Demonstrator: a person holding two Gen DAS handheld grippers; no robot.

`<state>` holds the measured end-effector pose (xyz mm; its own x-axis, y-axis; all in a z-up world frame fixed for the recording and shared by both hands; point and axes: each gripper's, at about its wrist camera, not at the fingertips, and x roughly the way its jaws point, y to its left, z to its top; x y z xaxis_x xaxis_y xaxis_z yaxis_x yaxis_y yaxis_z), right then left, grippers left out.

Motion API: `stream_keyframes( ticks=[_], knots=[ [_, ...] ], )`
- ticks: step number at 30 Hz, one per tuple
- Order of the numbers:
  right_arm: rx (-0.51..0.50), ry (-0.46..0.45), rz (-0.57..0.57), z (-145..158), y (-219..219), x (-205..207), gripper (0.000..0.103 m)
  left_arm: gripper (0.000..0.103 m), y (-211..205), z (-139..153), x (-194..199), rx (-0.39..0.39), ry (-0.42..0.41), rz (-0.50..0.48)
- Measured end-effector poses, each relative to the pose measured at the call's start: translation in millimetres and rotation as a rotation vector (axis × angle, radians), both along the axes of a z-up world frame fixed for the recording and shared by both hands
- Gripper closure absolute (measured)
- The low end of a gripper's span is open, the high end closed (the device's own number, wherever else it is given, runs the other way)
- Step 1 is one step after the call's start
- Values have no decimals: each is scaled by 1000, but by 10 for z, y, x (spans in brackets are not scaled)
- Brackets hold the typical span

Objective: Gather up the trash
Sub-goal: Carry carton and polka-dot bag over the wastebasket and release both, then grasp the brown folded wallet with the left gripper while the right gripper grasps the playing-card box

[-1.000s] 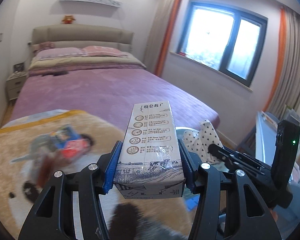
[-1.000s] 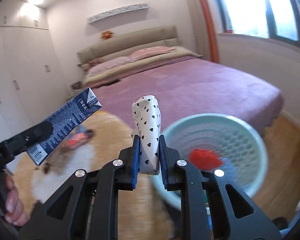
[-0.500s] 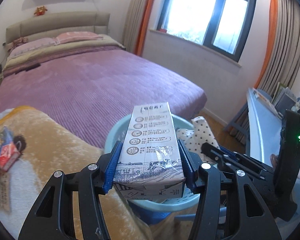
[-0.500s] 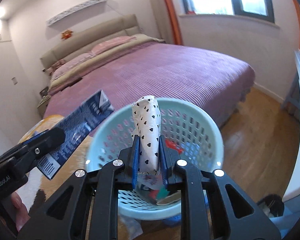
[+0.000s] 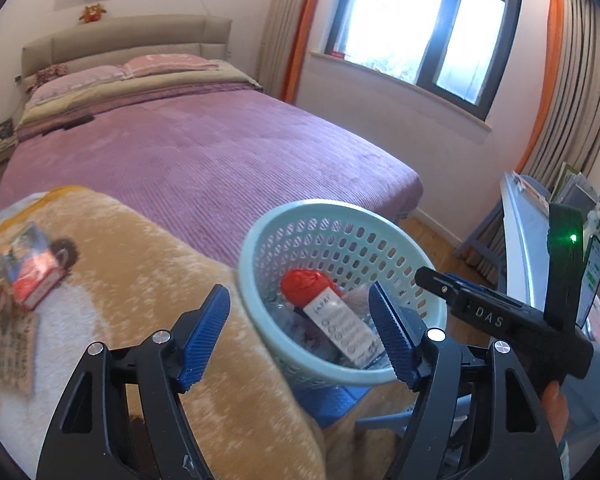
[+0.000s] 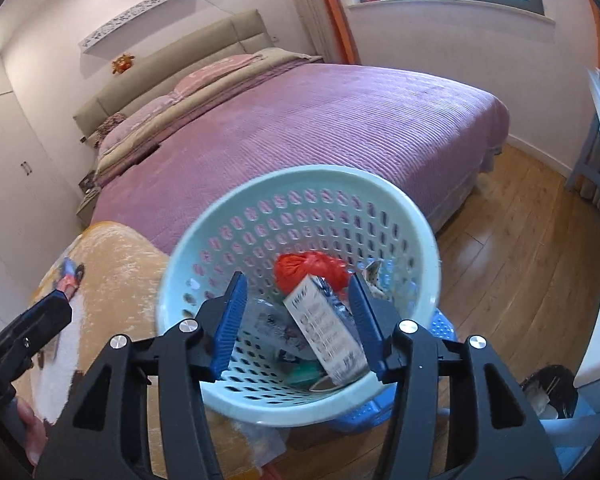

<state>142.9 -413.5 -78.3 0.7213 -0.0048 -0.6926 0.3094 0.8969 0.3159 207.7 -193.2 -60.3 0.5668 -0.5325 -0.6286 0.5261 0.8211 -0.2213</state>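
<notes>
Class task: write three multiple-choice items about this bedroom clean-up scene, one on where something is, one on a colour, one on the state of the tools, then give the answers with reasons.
1. Where is the milk carton?
A. on the bed
B. inside the basket
C. on the floor

2. What colour is the crumpled bag in the basket?
A. red
B. yellow
C. black

3. How do the left hand-held gripper and right hand-held gripper stand?
A. both shut on trash
B. one open, one shut
C. both open and empty

Answers: B, the carton leans among the trash within the basket wall; A, the bag is bright red beside the carton; C, each pair of blue pads is spread apart with nothing between.
</notes>
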Motion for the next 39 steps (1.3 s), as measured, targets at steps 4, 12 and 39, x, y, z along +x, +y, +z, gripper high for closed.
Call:
stream_keyframes(
  ticks=[4,12,39],
  knots=[
    [-24,-29,46,140,166,15,52,28,268,114,-118,-16,-28,65],
    [-58,-97,190,410,797,125,45,23,1143,293,-245,-7,-91,313],
    [-154,-14,612,303,2796,1177,34,56,2204,-372,330,53,78,467]
  ],
)
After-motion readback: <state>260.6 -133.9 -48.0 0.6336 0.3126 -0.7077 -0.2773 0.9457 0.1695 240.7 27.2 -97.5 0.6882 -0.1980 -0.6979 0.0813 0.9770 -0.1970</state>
